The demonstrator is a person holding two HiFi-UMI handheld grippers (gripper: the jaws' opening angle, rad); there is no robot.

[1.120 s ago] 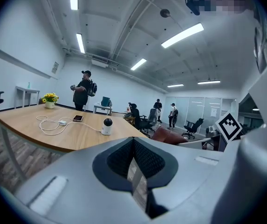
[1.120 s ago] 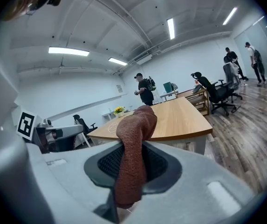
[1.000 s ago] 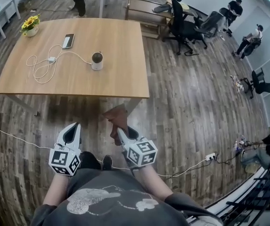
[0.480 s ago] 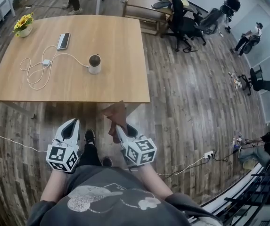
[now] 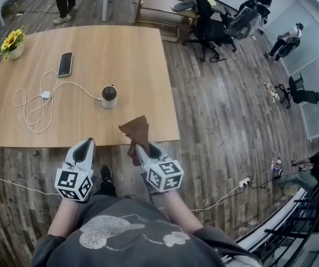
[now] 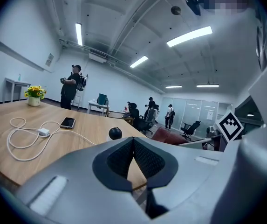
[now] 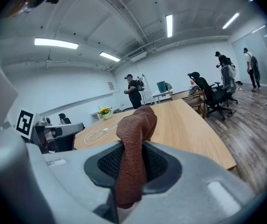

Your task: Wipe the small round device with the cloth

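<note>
Table (image 5: pixel 137 60) has drawn nearer; right gripper (image 5: pixel 139 149) clamps cloth (image 5: pixel 137 130), long axis tableward; left gripper (image 5: pixel 85 148) jaws together.

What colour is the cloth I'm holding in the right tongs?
Reddish brown. The cloth shows best in the right gripper view, pinched in the right tongs.

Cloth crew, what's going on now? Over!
Right gripper shut on brown cloth. Left gripper shut, empty. Round device on table, untouched, ahead of both. Nothing blocking.

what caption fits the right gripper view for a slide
Right gripper shut on a brown cloth, facing the wooden table.
</note>
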